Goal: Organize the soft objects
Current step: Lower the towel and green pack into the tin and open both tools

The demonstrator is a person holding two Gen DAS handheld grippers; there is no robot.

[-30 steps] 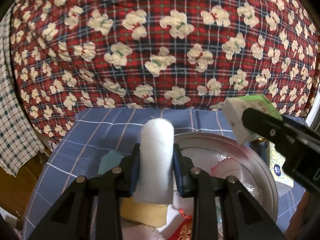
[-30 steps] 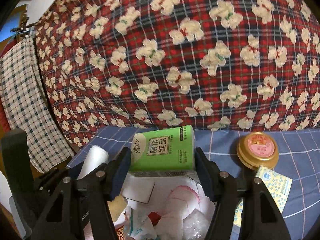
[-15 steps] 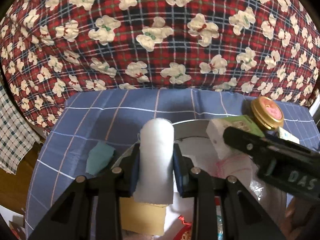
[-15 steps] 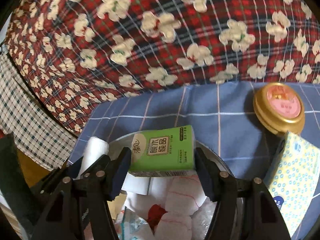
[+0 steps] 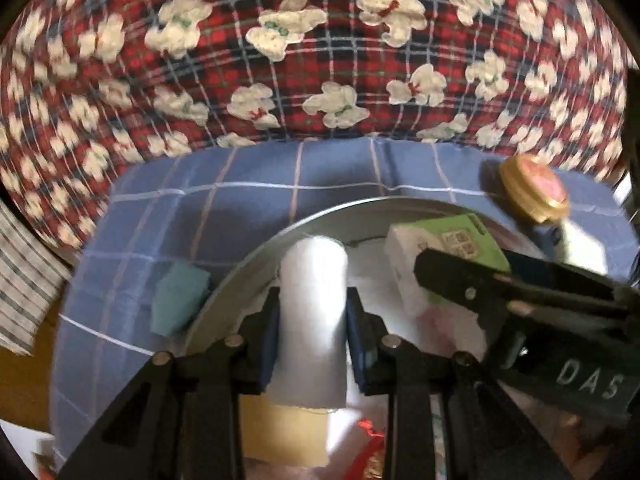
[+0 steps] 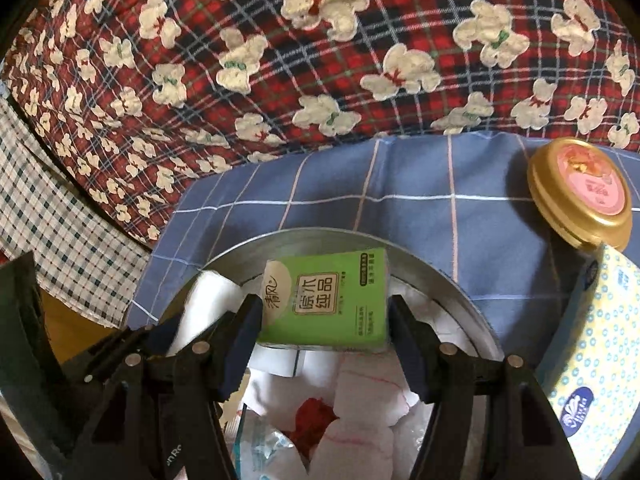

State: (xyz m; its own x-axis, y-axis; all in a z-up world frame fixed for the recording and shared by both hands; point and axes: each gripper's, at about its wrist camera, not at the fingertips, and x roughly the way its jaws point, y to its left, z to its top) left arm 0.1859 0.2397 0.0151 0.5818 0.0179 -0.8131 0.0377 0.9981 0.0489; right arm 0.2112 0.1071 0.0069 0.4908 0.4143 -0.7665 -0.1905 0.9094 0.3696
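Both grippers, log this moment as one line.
left gripper: shut on white roll | right gripper: shut on green tissue pack | both over metal basin

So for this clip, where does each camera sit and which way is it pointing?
Left wrist: rides on the left tongs, looks forward and down along its fingers at the white roll they clamp over the metal basin; the right tongs cross in from the right.
Right wrist: rides on the right tongs, faces the green tissue pack they grip above the same basin; the left tongs show at lower left.
Shared: basin, blue checked cloth, gold-lidded jar, red plaid quilt.
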